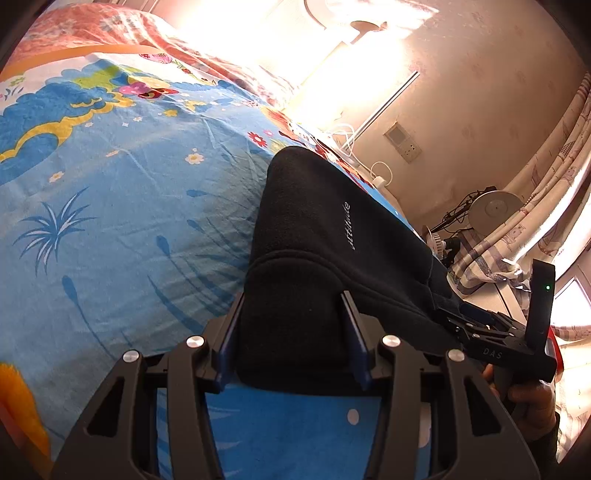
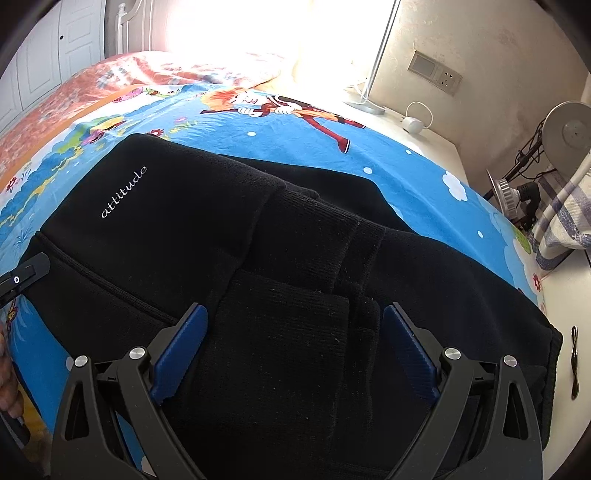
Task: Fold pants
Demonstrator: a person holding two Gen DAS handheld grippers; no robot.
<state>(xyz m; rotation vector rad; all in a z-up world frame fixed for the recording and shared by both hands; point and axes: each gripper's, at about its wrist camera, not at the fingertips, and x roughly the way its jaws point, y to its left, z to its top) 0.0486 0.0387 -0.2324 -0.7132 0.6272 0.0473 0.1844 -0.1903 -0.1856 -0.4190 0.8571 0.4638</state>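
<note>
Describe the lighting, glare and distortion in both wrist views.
Left wrist view: the window is blown out to white, the black pants keep little detail beyond the pale lettering, and the bedsheet bulges under fisheye curvature. Right wrist view: the same glare washes out the top centre, the pants read nearly flat black, and the corners vignette dark.

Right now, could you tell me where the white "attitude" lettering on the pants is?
In the right wrist view, the lettering sits upper left on the black pants, left of the ribbed cuffs and near the blue cartoon bedsheet.
</note>
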